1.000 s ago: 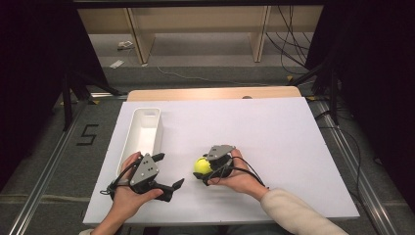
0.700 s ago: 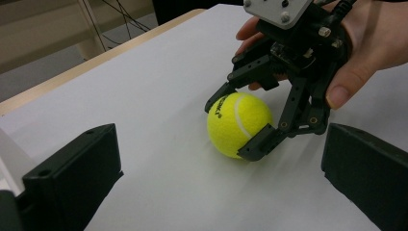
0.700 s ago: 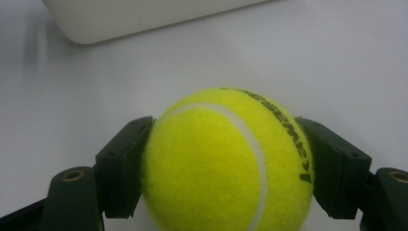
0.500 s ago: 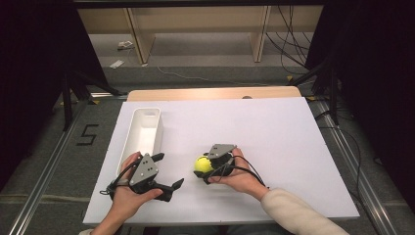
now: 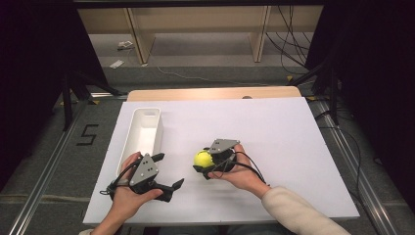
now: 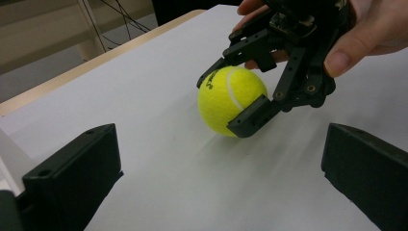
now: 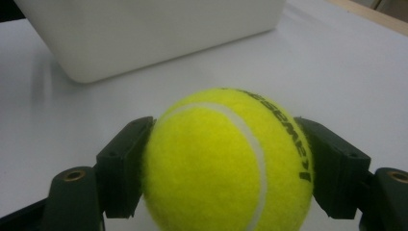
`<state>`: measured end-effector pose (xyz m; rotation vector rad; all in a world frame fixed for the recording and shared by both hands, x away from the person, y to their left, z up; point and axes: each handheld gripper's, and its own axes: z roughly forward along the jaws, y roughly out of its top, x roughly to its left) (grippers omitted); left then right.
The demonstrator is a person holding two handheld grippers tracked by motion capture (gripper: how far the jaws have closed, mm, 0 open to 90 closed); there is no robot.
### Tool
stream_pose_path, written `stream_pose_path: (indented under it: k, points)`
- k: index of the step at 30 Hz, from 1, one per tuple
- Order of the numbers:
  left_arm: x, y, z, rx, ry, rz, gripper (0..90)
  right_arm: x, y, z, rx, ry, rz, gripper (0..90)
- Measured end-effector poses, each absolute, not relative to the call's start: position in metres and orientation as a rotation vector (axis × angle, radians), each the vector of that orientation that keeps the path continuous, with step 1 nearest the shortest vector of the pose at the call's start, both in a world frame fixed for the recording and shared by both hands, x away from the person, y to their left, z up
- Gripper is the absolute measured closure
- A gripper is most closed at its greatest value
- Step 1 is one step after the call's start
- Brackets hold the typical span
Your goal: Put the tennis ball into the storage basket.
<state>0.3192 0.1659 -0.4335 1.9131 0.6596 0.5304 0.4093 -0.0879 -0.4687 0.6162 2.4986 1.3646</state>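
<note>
A yellow tennis ball [image 5: 202, 158] [image 6: 231, 100] [image 7: 226, 161] rests on the white table sheet, near the front and middle. My right gripper [image 5: 204, 161] [image 6: 235, 103] is shut on it, one jaw pressed on each side. In the right gripper view the ball sits between the two black jaws, its black lettering on the upper right. My left gripper [image 5: 168, 172] stands open a little to the left of the ball, jaws spread wide with nothing between them. A long white tray [image 5: 142, 134] [image 7: 144, 33] lies at the left, beyond the left gripper.
The white sheet [image 5: 274, 132] covers the table, with a wooden edge [image 5: 215, 93] at the back. Past the table are shelf legs and cables on the floor. Rails run along both sides of the table.
</note>
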Motion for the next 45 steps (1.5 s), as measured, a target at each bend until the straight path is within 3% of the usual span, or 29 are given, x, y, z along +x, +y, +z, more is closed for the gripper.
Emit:
stream_pose_path:
  k: [45]
  points:
    - [0.319,0.166,-0.433,1.911,0.655,0.531,0.0,0.426,-0.073,-0.434,0.625,2.399,1.480,26.5]
